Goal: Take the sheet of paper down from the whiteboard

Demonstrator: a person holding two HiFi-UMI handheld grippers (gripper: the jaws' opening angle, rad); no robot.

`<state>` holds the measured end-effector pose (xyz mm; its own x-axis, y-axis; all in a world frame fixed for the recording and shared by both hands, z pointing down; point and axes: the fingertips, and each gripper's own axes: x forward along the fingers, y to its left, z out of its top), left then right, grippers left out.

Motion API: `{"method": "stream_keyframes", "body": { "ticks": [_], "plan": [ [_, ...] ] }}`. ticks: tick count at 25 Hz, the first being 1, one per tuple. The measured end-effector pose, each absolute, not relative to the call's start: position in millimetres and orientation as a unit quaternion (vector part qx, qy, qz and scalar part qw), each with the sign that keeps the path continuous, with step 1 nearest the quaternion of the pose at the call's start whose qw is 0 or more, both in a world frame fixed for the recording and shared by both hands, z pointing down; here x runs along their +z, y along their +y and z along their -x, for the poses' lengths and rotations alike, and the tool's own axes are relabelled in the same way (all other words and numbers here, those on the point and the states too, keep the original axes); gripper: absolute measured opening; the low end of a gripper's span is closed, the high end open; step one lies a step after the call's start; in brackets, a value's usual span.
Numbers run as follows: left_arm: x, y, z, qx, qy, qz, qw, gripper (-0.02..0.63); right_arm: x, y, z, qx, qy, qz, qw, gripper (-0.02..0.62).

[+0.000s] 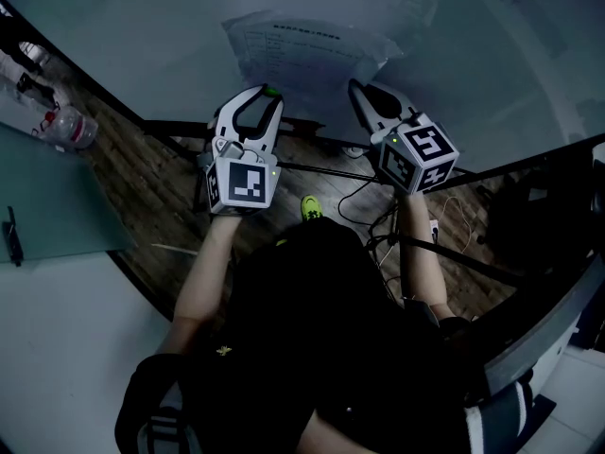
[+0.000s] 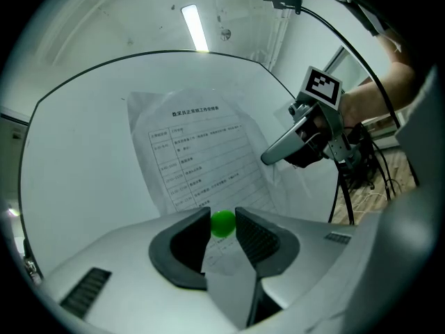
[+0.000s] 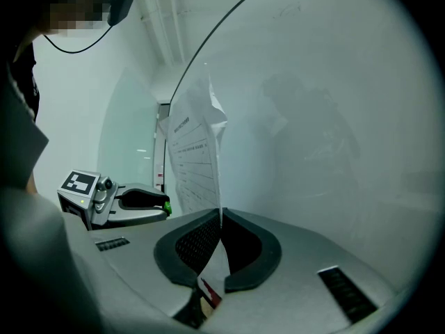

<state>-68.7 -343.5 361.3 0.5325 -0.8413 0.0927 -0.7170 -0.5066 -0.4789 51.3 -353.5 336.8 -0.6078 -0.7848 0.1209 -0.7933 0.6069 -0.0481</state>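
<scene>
Whiteboard (image 1: 142,36) fills the top of the head view. One sheet of paper (image 1: 302,45) hangs on it at top centre, long axis running up the board, heading uppermost. Two grippers meet its lower part: the right gripper (image 1: 357,88) is pinched together on the sheet's lower right edge, and the left gripper (image 1: 269,93) is clamped on one small green ball (image 2: 222,223) at the bottom edge.
</scene>
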Motion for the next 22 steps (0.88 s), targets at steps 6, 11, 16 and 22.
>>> {"method": "stream_keyframes", "body": {
  "ticks": [6,11,16,22],
  "plan": [
    [362,-346,71,-0.164,0.454,0.854,0.193,0.133,340,-353,-51,0.056,-0.895,-0.44,0.045,0.012],
    [360,-341,73,-0.164,0.454,0.854,0.195,0.133,342,-346,-50,0.06,-0.895,-0.441,0.045,0.012],
    [354,-311,80,-0.156,0.457,0.851,0.204,0.133,337,-314,-46,0.05,-0.894,-0.444,0.043,0.012],
    [358,-299,83,-0.158,0.456,0.851,0.205,0.133,340,-301,-44,0.05,-0.894,-0.443,0.043,0.012]
  ]
}}
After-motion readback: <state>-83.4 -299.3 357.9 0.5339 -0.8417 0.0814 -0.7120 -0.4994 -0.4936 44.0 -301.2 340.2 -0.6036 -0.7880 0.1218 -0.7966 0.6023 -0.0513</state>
